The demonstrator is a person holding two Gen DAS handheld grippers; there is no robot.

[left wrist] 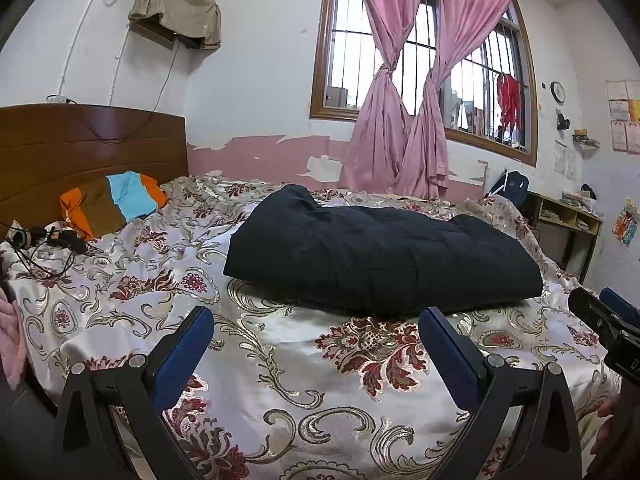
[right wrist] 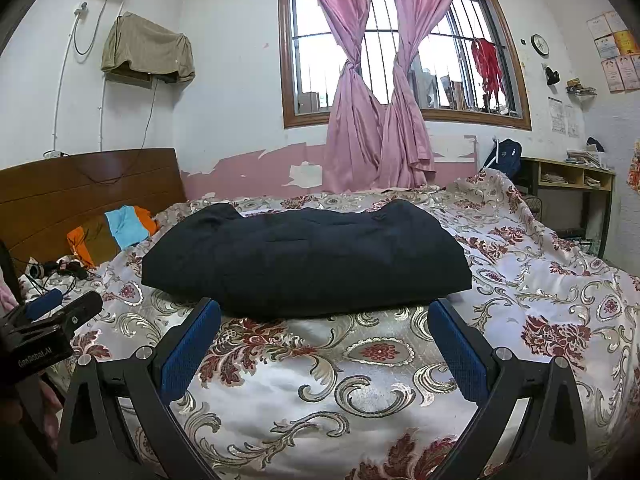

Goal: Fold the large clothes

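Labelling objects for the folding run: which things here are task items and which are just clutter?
Job:
dark quilted garment, folded on the bedspread
left gripper, open
right gripper, open

Lying about:
orange-blue cloth
cables
pink curtains
desk

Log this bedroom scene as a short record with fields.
garment: bulky dark navy quilted garment, lying folded on the bed
surface: cream floral satin bedspread
left claw: open, empty, short of the garment
right claw: open, empty, short of the garment
by headboard: orange, brown and blue striped cloth
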